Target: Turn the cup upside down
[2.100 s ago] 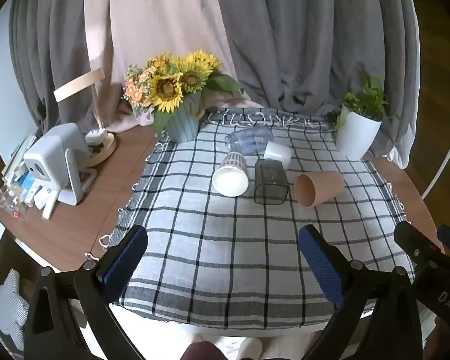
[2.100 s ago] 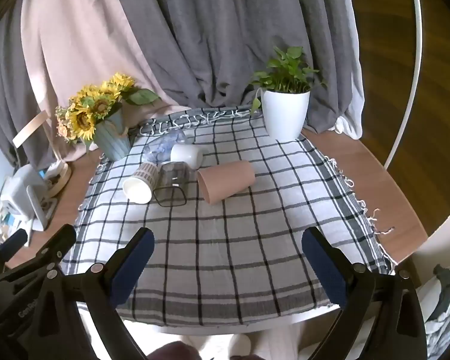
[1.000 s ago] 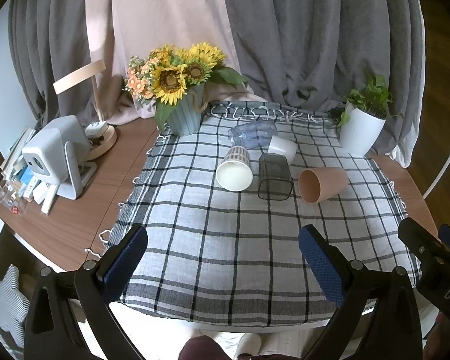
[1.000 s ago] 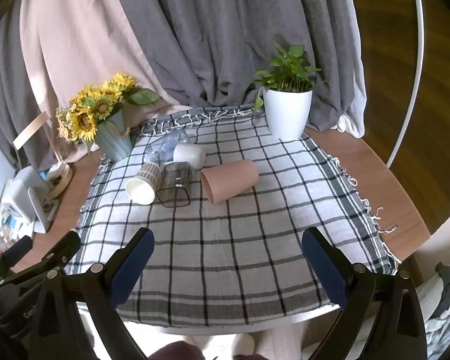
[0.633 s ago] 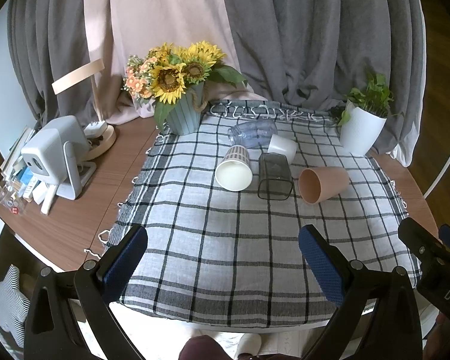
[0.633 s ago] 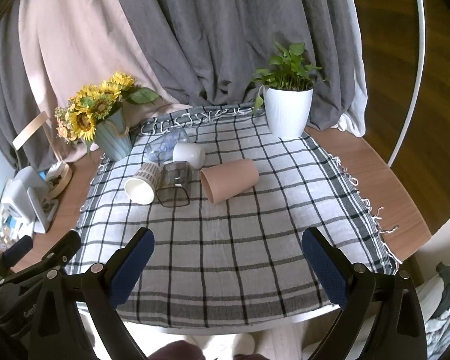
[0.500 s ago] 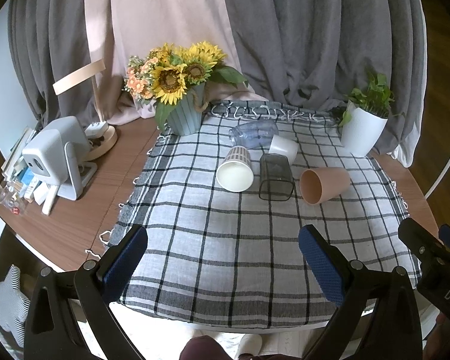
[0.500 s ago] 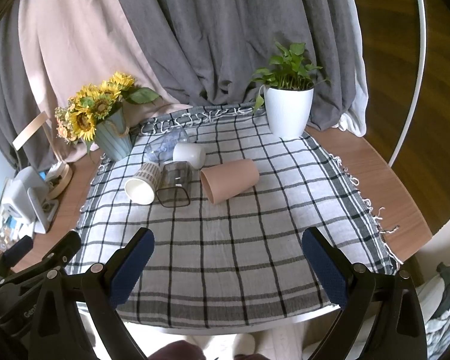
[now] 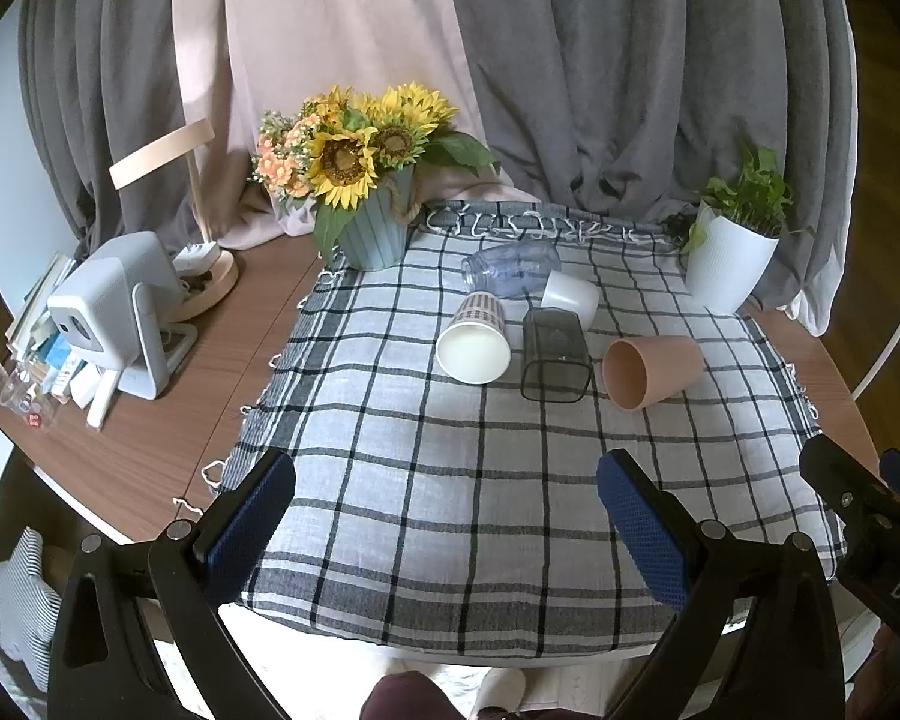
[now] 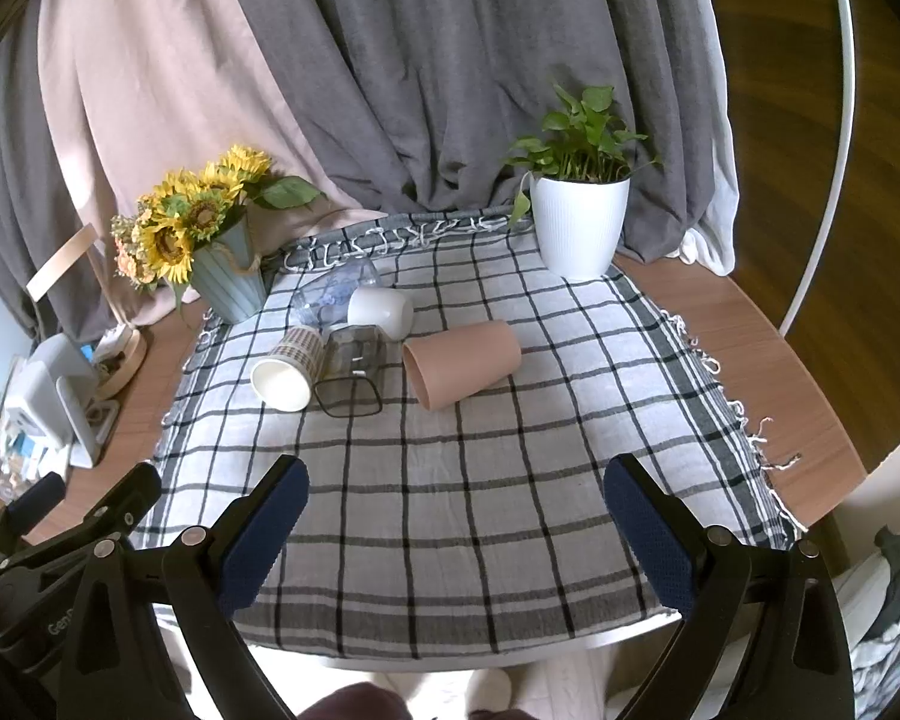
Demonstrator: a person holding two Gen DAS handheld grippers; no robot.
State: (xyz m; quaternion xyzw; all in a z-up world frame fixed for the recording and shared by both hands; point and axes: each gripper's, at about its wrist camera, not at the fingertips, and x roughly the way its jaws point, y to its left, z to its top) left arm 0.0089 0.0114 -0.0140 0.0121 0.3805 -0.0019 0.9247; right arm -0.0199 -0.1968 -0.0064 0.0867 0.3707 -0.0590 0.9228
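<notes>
Several cups lie on their sides on the checked cloth (image 9: 450,468): a terracotta cup (image 9: 651,371) (image 10: 462,363), a dark see-through square cup (image 9: 555,354) (image 10: 354,369), a patterned paper cup (image 9: 475,339) (image 10: 288,369), a small white cup (image 9: 570,299) (image 10: 381,311) and a clear bluish cup (image 9: 510,269) (image 10: 330,291). My left gripper (image 9: 444,516) is open and empty above the cloth's near edge. My right gripper (image 10: 456,522) is open and empty there too, well short of the cups.
A sunflower vase (image 9: 369,222) stands at the cloth's back left, a white potted plant (image 10: 579,222) at the back right. A white device (image 9: 114,312), a lamp base and clutter sit on the wooden table at the left. Curtains hang behind.
Both grippers have shifted only slightly; the left view has drifted a little. The cups have not moved and both grippers stay open.
</notes>
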